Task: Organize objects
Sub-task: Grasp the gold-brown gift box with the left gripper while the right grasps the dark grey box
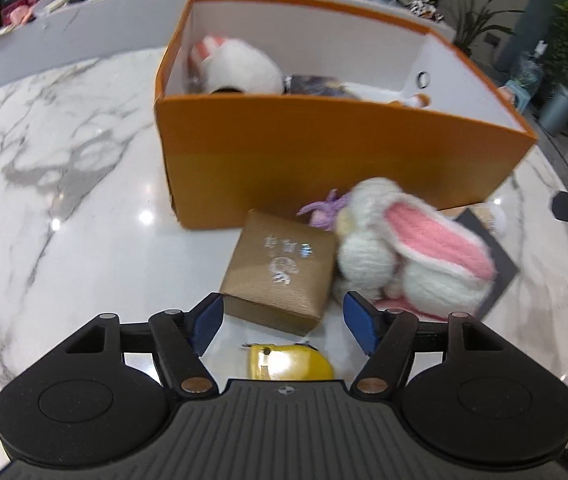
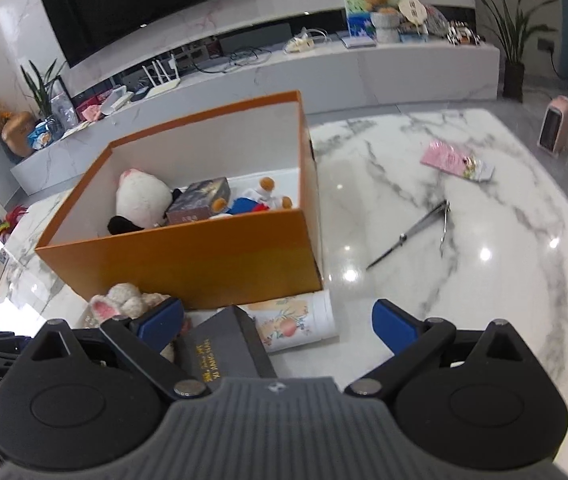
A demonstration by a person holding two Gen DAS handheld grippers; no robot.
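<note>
Marble tabletop [image 2: 463, 240] bears orange box [image 2: 204, 256], beyond it television [image 2: 144, 4].

The bench [image 2: 463, 280] is a white marble top with grey veining and a glossy sheen. An open orange cardboard box [image 1: 323, 160] stands on it. Just in front of the box lie a small gold gift box [image 1: 280, 268], a white knitted bunny with pink ears [image 1: 403, 248] touching its side, a dark flat box [image 2: 224, 344] and a cylinder with a peach print [image 2: 299, 320] lying on its side against the orange box. A yellow object [image 1: 287, 362] lies nearer. Well apart, metal tongs [image 2: 423, 228] and a pink card packet [image 2: 455, 160] rest on the open marble.
</note>
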